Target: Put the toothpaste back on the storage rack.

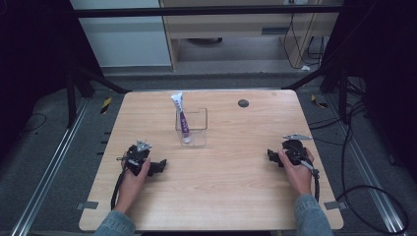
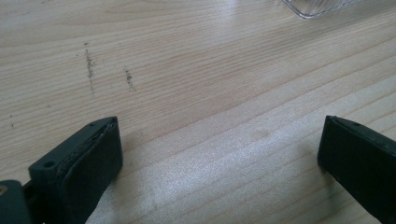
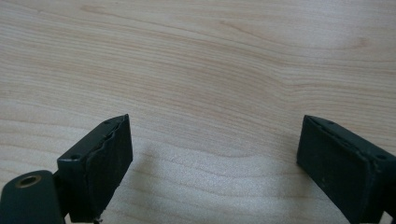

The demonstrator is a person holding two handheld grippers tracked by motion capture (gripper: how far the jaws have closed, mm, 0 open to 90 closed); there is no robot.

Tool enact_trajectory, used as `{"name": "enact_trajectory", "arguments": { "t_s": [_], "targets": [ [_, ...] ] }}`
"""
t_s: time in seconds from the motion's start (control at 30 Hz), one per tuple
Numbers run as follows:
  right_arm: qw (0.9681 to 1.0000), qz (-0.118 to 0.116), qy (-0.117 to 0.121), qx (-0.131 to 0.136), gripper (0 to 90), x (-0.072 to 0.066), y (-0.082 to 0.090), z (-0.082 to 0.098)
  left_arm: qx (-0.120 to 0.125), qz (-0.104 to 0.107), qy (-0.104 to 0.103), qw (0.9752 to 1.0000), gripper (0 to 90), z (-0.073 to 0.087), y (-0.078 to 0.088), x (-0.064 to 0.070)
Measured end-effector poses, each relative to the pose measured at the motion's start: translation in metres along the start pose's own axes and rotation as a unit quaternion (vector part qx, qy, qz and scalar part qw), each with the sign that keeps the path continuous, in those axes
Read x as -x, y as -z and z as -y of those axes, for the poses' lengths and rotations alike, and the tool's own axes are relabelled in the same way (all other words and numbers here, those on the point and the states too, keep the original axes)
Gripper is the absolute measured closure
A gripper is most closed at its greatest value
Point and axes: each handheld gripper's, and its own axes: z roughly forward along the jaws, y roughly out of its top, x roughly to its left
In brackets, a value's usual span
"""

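A clear plastic box [image 1: 192, 127] stands on the wooden table [image 1: 216, 196], slightly left of centre. A white and purple tube [image 1: 181, 114] leans inside it, its flat end sticking out at the top. My left gripper [image 1: 160, 167] rests low at the table's left, below and left of the box, held by a hand. Its jaws are wide apart with bare wood between them; a corner of the box [image 2: 317, 6] shows at the top of the left gripper view. My right gripper [image 1: 272, 156] rests at the table's right, open, nothing between its pads [image 3: 100, 170].
A small dark round disc [image 1: 243, 103] lies near the table's far edge, right of the box. Cables run over the floor at the right. Metal rails flank the table on both sides. Dark frame legs stand behind the far corners.
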Motion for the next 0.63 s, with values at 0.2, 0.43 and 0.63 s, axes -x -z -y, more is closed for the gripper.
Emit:
{"name": "enact_trajectory", "arguments": {
  "t_s": [0.2,0.43,0.63],
  "targets": [
    [0.9999,0.008,-0.002,0.008,9.8,0.0007,-0.0040,0.0008,0.000,0.000,0.000,1.0000,0.0,0.0000,0.0000,0.0000],
    [0.9995,0.027,0.013,0.010,8.5,-0.0040,-0.0072,0.0018,0.000,0.000,0.000,1.0000,0.0,0.0000,0.0000,0.0000],
    [0.9991,0.042,-0.002,0.000,0.3,-0.0071,-0.0094,0.0011,0.000,0.000,0.000,1.0000,0.0,0.0000,0.0000,0.0000]
  ]
}}
